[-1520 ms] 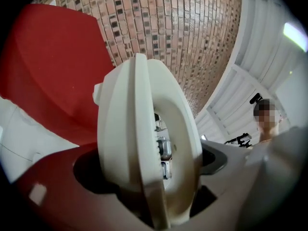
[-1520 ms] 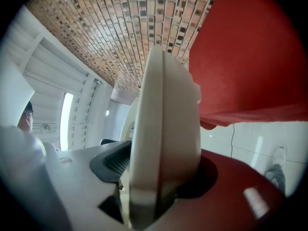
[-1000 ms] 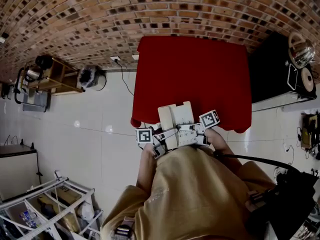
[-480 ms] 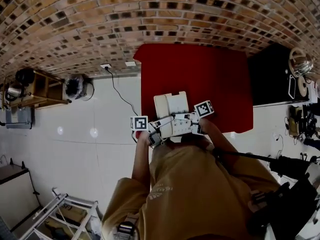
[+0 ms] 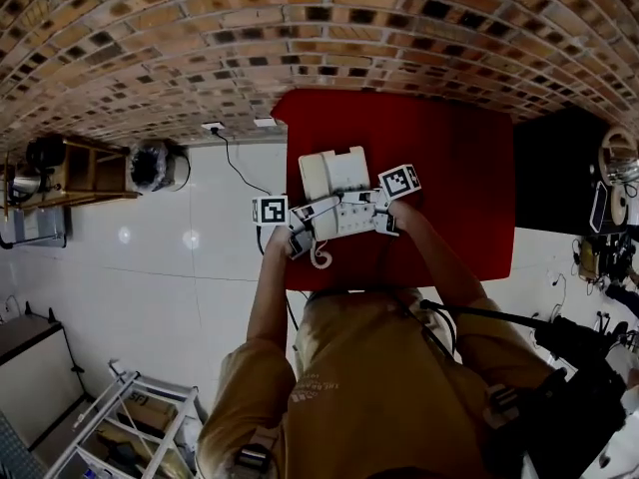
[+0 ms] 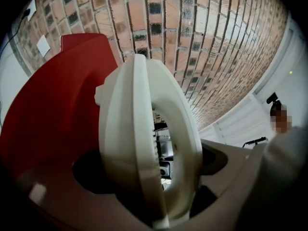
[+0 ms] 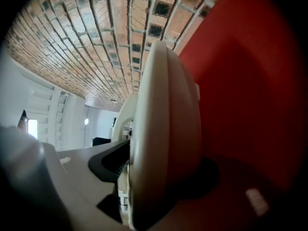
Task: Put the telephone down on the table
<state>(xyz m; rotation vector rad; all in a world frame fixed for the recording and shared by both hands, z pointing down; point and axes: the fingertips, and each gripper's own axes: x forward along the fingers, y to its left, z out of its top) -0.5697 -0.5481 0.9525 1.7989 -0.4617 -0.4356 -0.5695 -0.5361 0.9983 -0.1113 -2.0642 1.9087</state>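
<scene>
A cream telephone (image 5: pixel 334 180) hangs over the near left part of the red table (image 5: pixel 454 158), its coiled cord (image 5: pixel 319 257) dangling below it. My left gripper (image 5: pixel 312 224) is shut on the telephone's left end. My right gripper (image 5: pixel 367 220) grips its right end, and its jaws are opening with the telephone between them. In the left gripper view the telephone (image 6: pixel 144 138) fills the space between the jaws of the left gripper (image 6: pixel 154 182), with red cloth (image 6: pixel 53 105) on the left. In the right gripper view the telephone (image 7: pixel 166 124) sits in the right gripper (image 7: pixel 159 182), pads against it.
A brick wall (image 5: pixel 300 38) runs behind the table. A wooden shelf (image 5: pixel 70 173) and a round dark object (image 5: pixel 155 165) stand on the white tiled floor at left. A black cabinet (image 5: pixel 559 168) is at right and a wire rack (image 5: pixel 120 422) at bottom left.
Both grippers carried the telephone forward, from the table's near edge to over the red cloth. The cord now hangs free below it.
</scene>
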